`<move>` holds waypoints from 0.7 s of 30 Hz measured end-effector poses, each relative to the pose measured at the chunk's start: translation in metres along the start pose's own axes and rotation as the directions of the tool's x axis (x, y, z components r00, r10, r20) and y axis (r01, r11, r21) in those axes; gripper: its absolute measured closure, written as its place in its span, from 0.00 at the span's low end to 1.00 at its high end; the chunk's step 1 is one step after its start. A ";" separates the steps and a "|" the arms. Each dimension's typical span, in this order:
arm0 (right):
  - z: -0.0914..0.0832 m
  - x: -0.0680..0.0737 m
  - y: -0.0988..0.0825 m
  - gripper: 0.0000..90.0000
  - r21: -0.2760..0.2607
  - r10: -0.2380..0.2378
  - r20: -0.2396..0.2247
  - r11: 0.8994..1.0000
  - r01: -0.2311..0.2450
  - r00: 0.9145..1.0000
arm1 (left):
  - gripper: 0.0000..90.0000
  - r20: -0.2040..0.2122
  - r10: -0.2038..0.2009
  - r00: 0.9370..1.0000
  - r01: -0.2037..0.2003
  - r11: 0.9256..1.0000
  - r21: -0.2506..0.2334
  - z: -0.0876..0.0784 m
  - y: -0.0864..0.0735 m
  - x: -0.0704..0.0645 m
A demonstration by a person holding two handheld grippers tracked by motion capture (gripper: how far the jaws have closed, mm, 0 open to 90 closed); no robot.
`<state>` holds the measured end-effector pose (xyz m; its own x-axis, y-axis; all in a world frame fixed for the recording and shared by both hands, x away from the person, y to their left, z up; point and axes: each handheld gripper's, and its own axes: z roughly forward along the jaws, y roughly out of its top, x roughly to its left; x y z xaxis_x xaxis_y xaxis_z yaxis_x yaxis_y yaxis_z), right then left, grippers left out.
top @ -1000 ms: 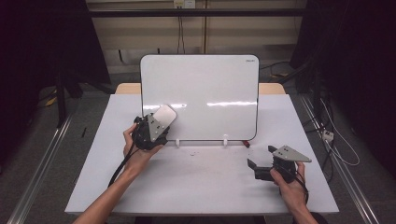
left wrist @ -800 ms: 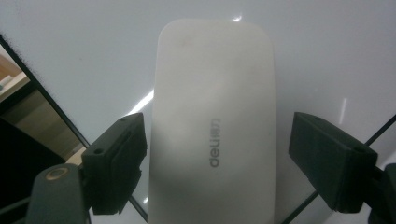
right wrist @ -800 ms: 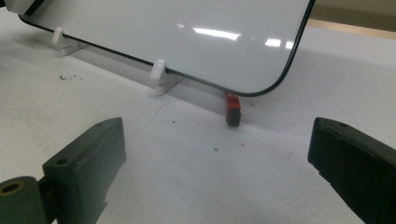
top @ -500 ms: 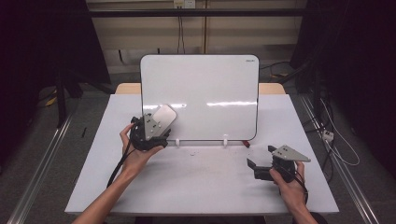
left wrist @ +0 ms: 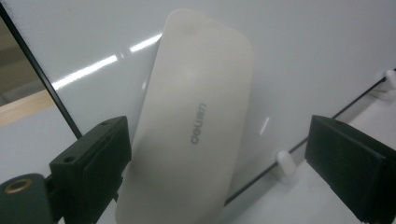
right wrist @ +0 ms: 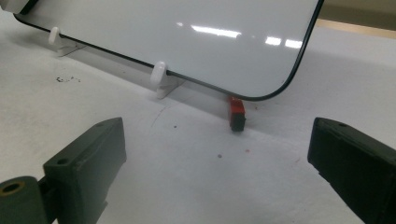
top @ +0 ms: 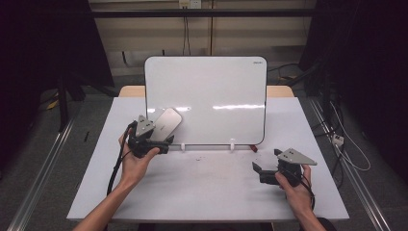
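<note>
- My left gripper [left wrist: 219, 163] has just been opening its jaws, and they now stand wide. The white eraser [left wrist: 191, 140] sits between them, but the right-hand pad stands well off it; the left-hand pad is just beside its edge, and I cannot tell whether it touches.
- A second ago the eraser showed in the high view at about the same spot on the board, with my left hand close behind it. The hand has hardly shifted; what changed is the grip, not the place.
- I read that as a release: the eraser [top: 166, 123] lies flat against the lower left part of the whiteboard [top: 211, 91], tilted, and appears to cling there on its own. Seen from above, my left gripper [top: 161, 144] sits just below it.
- If the job was to park the eraser on the board, that step looks done, and drawing my left gripper straight back should clear it without knocking it.
- My right gripper [right wrist: 219, 172] rests with its jaws wide and nothing between them, low over the table [right wrist: 196, 186].
- Ahead of it a small red and black piece [right wrist: 236, 114] lies on the table near the board's lower corner; it may be the next thing to fetch.
</note>
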<state>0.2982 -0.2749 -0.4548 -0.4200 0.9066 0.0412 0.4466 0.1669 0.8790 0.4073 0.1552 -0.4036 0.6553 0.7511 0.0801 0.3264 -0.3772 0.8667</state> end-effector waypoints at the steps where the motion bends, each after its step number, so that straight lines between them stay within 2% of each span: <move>1: 0.000 0.000 0.000 0.05 -0.001 -0.001 -0.002 1.000 0.001 1.000 | 0.07 0.003 0.013 1.000 -0.013 1.000 0.000 -0.002 0.000 -0.001; 3: 0.000 0.000 0.000 0.05 -0.001 0.000 -0.004 1.000 0.000 1.000 | 0.06 0.013 0.003 1.000 -0.003 1.000 -0.024 -0.006 0.000 -0.003; 5: 0.000 0.000 0.000 0.05 0.000 0.001 -0.004 1.000 -0.001 1.000 | 0.05 0.041 0.016 0.999 -0.014 0.999 -0.044 -0.012 0.001 -0.005; 6: 0.000 0.000 0.000 0.05 0.000 0.001 -0.003 1.000 -0.001 1.000 | 0.05 0.022 0.026 0.999 -0.025 0.998 -0.051 -0.015 0.001 -0.007; 9: -0.002 0.001 0.000 0.05 -0.004 0.005 -0.003 1.000 -0.005 1.000 | 0.04 0.020 0.051 0.998 -0.050 0.997 -0.062 -0.026 0.002 -0.015; 11: -0.002 0.000 0.000 0.05 -0.008 0.003 -0.001 1.000 -0.003 1.000 | 0.04 -0.028 0.067 0.997 -0.069 0.996 -0.059 -0.031 0.000 -0.020; 12: -0.002 0.000 0.000 0.05 -0.008 0.004 0.000 1.000 -0.004 1.000 | 0.04 -0.038 0.069 0.997 -0.071 0.996 -0.061 -0.033 -0.001 -0.021; 16: -0.002 0.000 0.000 0.05 -0.003 0.002 0.001 1.000 -0.002 1.000 | 0.05 -0.029 0.041 0.999 -0.043 0.997 -0.065 -0.037 -0.010 -0.018; 19: -0.003 0.000 -0.001 0.05 -0.007 0.007 0.004 1.000 -0.007 1.000 | 0.05 -0.047 0.033 0.998 -0.035 0.998 -0.052 -0.040 -0.017 -0.016; 21: -0.003 -0.001 -0.001 0.05 -0.007 0.006 0.004 1.000 -0.006 1.000 | 0.07 -0.081 0.026 0.996 -0.029 0.999 -0.034 -0.042 -0.021 -0.015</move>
<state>0.2958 -0.2769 -0.4541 -0.4146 0.9089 0.0446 0.4434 0.1590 0.8821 0.3620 0.1748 -0.4019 0.6060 0.7826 0.1425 0.2838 -0.3801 0.8803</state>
